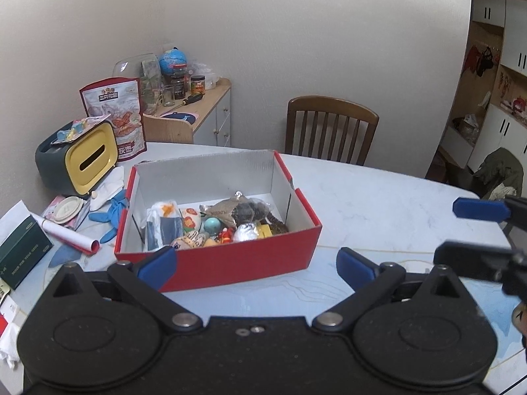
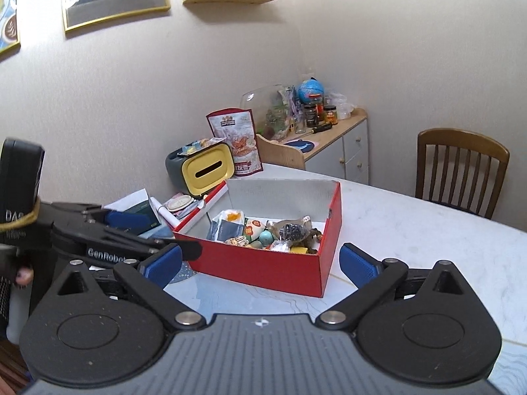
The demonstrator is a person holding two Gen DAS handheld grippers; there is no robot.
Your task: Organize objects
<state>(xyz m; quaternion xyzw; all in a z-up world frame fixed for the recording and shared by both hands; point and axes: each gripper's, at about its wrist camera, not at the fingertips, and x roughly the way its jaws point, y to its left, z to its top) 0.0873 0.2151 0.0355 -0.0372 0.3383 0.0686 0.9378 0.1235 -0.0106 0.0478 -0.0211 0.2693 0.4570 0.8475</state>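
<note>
Marble-patterned table (image 1: 378, 197) carries the red box (image 1: 230, 260) of small toys and packets just ahead of me, and both my left gripper (image 1: 257, 268) and right gripper (image 2: 260, 263) hang spread wide and empty before its near wall. I judge anything left to tidy lies in the clutter left of the box, so I'd reach around its raised rim; right of the box the tabletop is bare and roomy.

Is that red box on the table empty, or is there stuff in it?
Partly full. The red box is open on top, and small toys and packets cover its floor, well below the rim.
</note>
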